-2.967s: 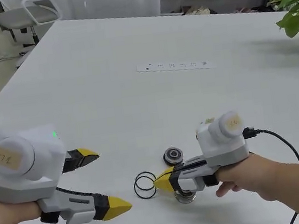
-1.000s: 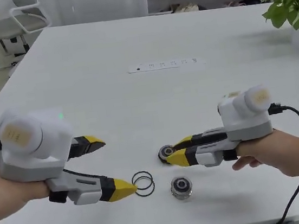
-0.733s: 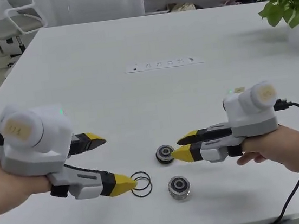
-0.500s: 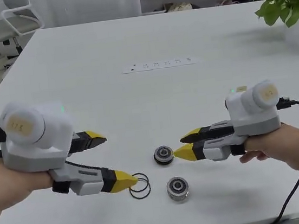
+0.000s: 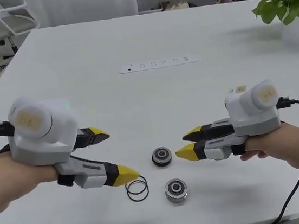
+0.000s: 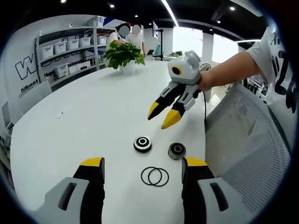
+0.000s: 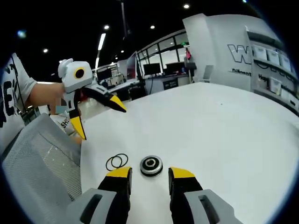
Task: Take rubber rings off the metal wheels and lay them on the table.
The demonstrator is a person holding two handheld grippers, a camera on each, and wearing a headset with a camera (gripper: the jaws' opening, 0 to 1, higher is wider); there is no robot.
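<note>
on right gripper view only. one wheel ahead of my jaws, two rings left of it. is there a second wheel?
Observer: Yes. A second wheel lies nearer the person, right of the rings and apart from the first wheel.
Operator: is the right gripper over it?
Observer: No. In the head view the right gripper, open, has its tips beside the first wheel; the second wheel sits clear of them.
Operator: anything further out?
Observer: A white power strip lies flat on the table, well beyond both wheels.
</note>
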